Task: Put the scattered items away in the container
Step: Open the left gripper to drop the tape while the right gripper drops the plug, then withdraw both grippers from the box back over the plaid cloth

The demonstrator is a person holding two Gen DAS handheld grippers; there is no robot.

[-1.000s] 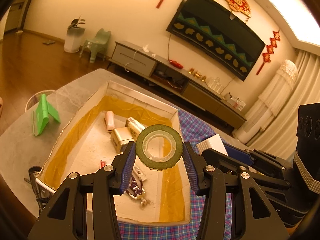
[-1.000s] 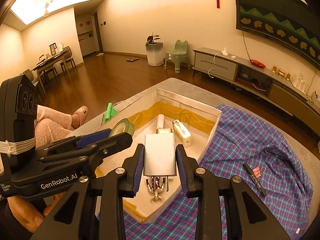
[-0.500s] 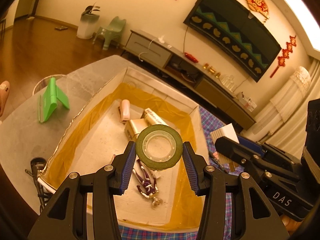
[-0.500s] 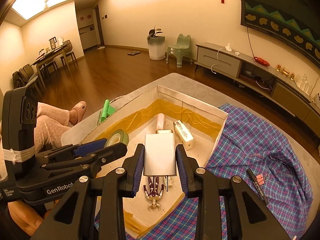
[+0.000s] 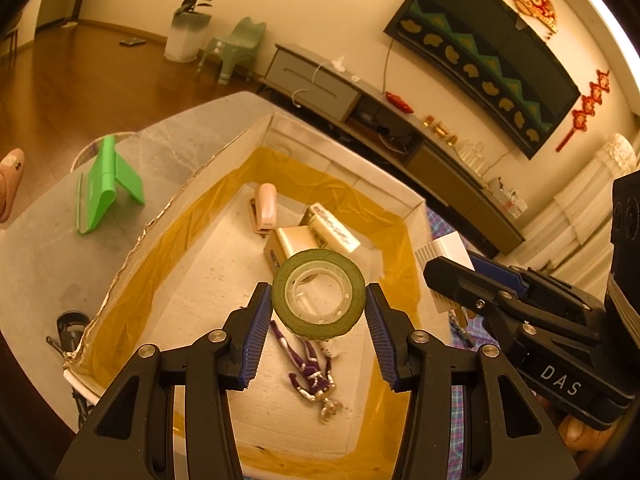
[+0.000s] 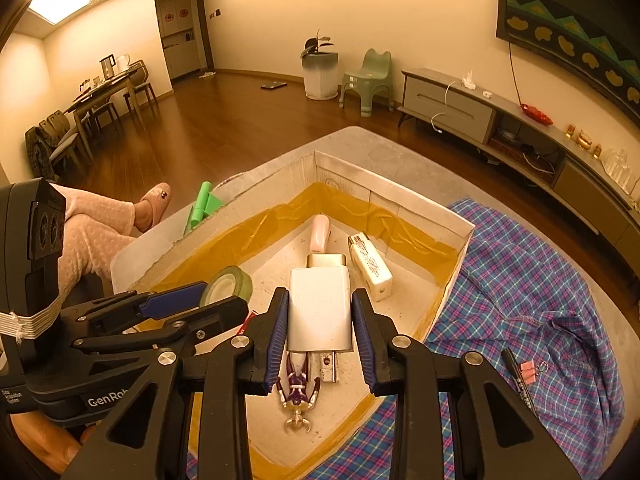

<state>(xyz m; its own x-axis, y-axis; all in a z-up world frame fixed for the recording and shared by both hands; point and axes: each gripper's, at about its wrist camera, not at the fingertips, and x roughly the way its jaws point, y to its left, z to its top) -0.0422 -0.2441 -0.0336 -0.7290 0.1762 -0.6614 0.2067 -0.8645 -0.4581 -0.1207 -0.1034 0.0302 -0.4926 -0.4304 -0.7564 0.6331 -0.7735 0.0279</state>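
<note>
Box (image 6: 424, 208) on table (image 5: 48, 248), stapler (image 6: 320, 232) & figurine (image 6: 297, 390) inside, cloth (image 6: 528, 280) right w/ marker (image 6: 518, 380), stand (image 5: 106, 186) left.

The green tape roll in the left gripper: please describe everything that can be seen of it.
The green tape roll is a ring of dull green tape wound on a clear plastic core, with its open hole facing the left wrist camera. The left gripper clamps it at both sides between blue ribbed pads. It hangs above the white cardboard box lined with yellow tape.
</note>
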